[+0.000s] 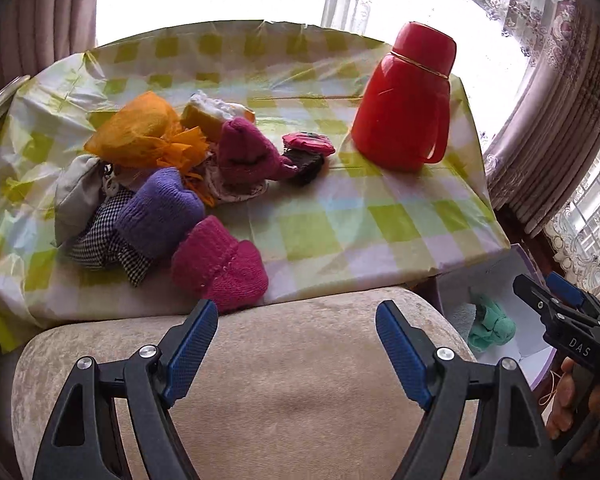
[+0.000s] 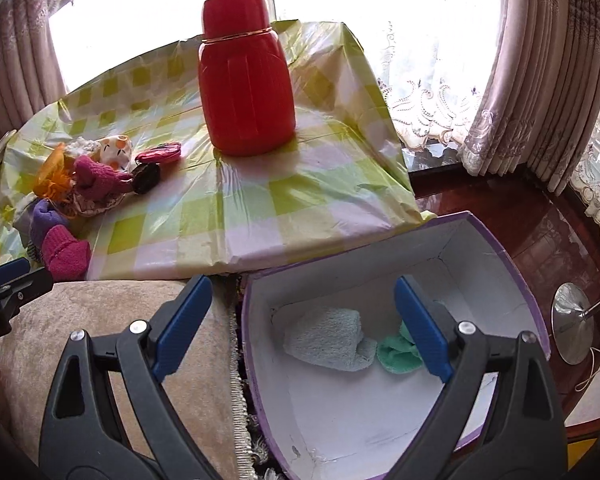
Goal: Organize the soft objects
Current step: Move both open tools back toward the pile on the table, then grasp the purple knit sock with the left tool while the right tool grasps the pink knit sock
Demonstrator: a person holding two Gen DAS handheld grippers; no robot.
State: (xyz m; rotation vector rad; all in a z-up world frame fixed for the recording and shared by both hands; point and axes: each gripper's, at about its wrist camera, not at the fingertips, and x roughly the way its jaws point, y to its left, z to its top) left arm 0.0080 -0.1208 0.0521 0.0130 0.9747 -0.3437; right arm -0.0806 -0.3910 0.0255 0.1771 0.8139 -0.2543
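A heap of soft things lies at the table's left: a magenta knitted piece (image 1: 220,264) nearest the front edge, a purple knitted one (image 1: 160,212), a houndstooth cloth (image 1: 104,240), an orange mesh pouch (image 1: 140,132) and another magenta knit (image 1: 244,152). My left gripper (image 1: 296,320) is open and empty over a beige cushioned armrest (image 1: 284,392), just short of the front magenta piece. My right gripper (image 2: 304,292) is open and empty above a purple-rimmed white box (image 2: 380,420). In the box lie a pale blue towel (image 2: 328,338) and a green cloth (image 2: 396,350).
A tall red thermos jug (image 1: 404,104) stands at the table's right back on the green checked tablecloth (image 1: 340,232). Curtains and bright windows surround the table. A chrome lamp base (image 2: 572,324) sits on the glossy wooden floor to the right of the box.
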